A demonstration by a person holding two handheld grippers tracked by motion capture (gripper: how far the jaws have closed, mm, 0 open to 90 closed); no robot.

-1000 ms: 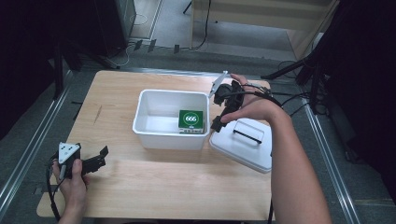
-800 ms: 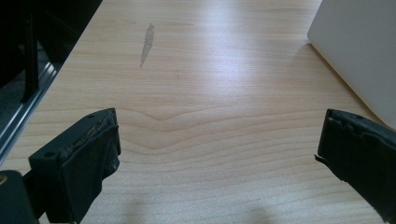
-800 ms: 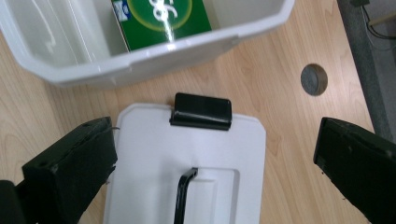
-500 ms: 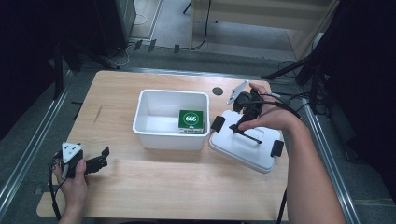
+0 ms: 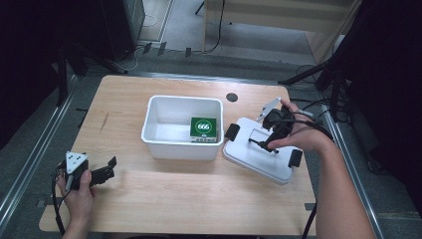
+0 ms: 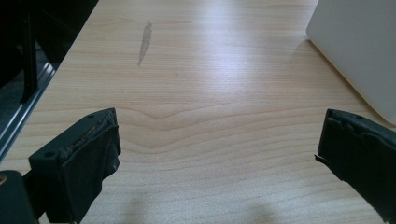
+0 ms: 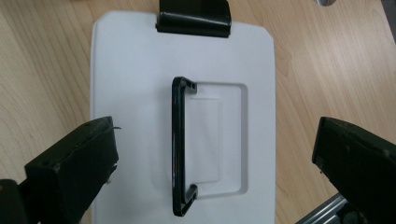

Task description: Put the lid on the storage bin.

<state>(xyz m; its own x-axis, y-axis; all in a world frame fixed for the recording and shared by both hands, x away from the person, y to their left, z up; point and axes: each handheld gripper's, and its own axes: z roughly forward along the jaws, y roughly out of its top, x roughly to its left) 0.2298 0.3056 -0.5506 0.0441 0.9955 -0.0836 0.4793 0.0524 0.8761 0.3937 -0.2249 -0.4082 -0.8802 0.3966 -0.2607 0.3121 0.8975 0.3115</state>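
Progress, as I judge it: the white rectangular plastic lid (image 5: 259, 152) lies flat on the light wooden table (image 5: 199, 199), just beside the open white plastic bin (image 5: 182, 127), so closing the bin remains to be done. A green packet marked 666 (image 5: 203, 129) sits inside the bin. No grasp is made yet.

My right gripper (image 7: 210, 172) hangs directly above the lid, jaws spread wide and empty. In the right gripper view the lid's black bar handle (image 7: 180, 144) stands upright in its recess, between the jaws and nearer the left one. A black clip (image 7: 194, 18) sits on the lid's far edge, ahead of the tool.

My left gripper (image 5: 102, 172) rests well apart from the lid, low over bare table, jaws wide and empty; the bin's wall (image 6: 359, 51) shows ahead to its right.

I judge the handle must be pinched next.
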